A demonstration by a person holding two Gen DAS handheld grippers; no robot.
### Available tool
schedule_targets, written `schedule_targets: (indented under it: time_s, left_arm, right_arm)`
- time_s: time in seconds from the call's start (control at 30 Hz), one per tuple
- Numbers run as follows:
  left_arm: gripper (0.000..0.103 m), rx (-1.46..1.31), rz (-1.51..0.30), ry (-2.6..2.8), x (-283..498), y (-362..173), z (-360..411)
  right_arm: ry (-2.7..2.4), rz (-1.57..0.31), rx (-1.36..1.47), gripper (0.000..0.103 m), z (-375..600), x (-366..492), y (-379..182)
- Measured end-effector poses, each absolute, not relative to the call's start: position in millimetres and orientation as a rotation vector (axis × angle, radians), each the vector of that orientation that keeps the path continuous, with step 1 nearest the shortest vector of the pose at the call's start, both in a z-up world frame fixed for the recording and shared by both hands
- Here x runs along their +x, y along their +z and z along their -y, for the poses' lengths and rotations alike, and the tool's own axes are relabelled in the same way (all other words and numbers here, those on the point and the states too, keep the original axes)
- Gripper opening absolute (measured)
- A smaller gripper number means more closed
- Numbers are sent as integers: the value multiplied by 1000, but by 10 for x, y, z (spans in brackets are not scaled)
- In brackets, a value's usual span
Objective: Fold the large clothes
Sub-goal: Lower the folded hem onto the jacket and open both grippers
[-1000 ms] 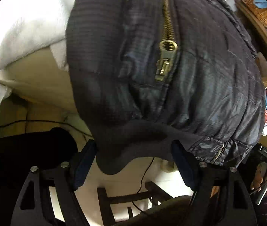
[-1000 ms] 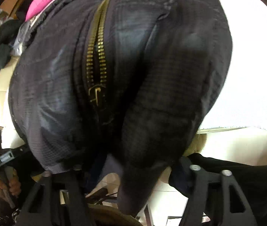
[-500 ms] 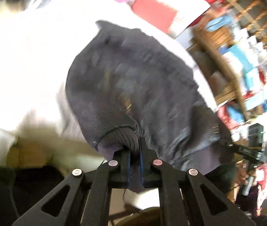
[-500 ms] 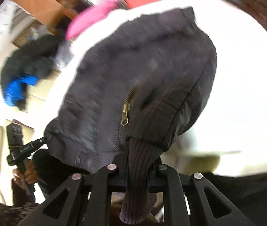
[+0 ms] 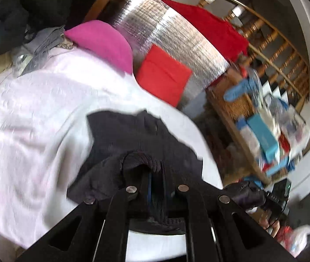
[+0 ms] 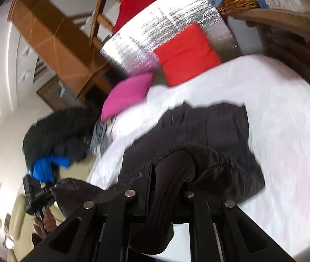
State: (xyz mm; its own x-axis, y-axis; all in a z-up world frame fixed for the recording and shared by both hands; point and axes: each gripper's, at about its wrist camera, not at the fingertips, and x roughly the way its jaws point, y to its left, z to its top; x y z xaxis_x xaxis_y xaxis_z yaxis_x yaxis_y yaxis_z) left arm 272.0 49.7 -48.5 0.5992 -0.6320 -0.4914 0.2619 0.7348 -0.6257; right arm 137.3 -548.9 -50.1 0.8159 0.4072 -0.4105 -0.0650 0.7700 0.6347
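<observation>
- Here, the dark jacket [image 5: 137,139] lies on the white bed [image 5: 34,120], below the pink pillow [image 5: 102,41].
- The left gripper [image 5: 155,174] and right gripper [image 6: 168,170] are each clamped on a ribbed cuff.
- Best to carry both cuffs level toward the pillow, laying the fold flat before letting go.

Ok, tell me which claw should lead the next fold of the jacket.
Either, slightly the right claw: it is shut on a ribbed cuff with the jacket spread ahead on the white sheet. The left claw grips its cuff too.
</observation>
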Motion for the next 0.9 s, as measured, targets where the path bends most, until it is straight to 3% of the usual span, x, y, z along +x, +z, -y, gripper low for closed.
schedule_targets:
  time_s: [0.27, 0.5, 0.9]
  left_arm:
    - [8, -562, -789, -490, 4358, -443, -198]
    - [8, -554, -894, -443, 5558, -997, 94]
    - [13, -603, -992, -420, 6309, -1910, 279]
  right_arm:
    - [194, -528, 727, 11, 5704, 3089, -397]
    - [101, -582, 788, 11, 5947, 4522, -916]
    - [72, -656, 1005, 13, 6275, 5311, -1989]
